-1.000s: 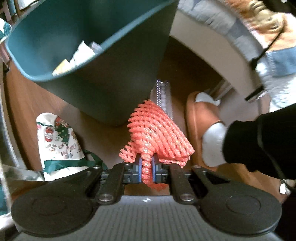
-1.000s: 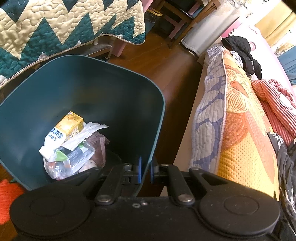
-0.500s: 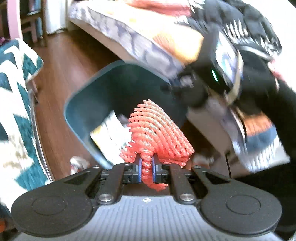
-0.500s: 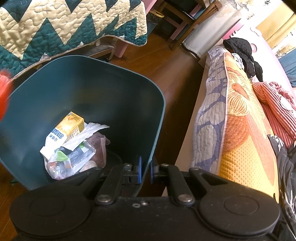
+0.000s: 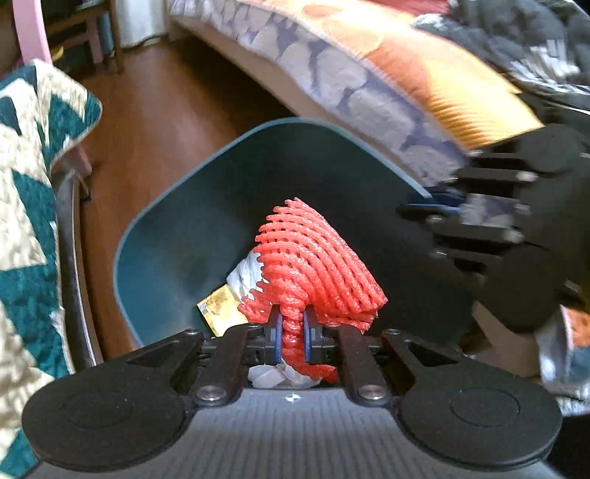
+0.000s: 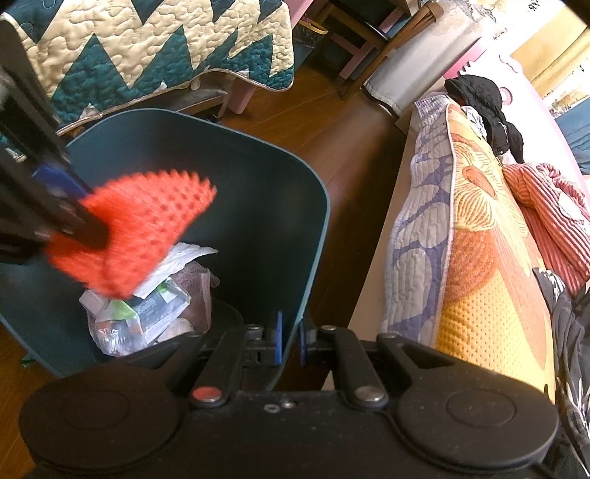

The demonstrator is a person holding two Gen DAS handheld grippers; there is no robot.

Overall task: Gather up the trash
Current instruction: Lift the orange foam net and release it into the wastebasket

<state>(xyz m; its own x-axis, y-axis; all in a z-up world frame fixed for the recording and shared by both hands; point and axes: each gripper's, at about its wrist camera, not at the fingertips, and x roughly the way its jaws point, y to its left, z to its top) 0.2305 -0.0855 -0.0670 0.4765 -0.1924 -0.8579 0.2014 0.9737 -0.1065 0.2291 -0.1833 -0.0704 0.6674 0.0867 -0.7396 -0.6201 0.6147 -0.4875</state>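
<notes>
My left gripper (image 5: 291, 337) is shut on a red foam fruit net (image 5: 313, 265) and holds it over the open mouth of the dark teal trash bin (image 5: 177, 243). In the right wrist view the net (image 6: 136, 228) hangs blurred above the trash inside the bin (image 6: 258, 191). My right gripper (image 6: 289, 342) is shut on the bin's near rim and holds the bin tilted. It also shows in the left wrist view (image 5: 442, 208) at the bin's right edge. Inside the bin lie a plastic wrapper (image 6: 147, 313), white paper (image 6: 184, 254) and a yellow carton (image 5: 221, 306).
A bed with an orange and grey quilt (image 6: 461, 228) and piled clothes (image 6: 553, 213) runs along the right. A teal zigzag quilt (image 6: 147, 48) hangs over furniture at the left. Wooden floor (image 6: 332, 121) lies between them, with chairs (image 6: 368, 33) at the back.
My left gripper has risen from beside the bin near the floor and carried the red net over the bin's opening. The right gripper has kept its hold on the rim.
</notes>
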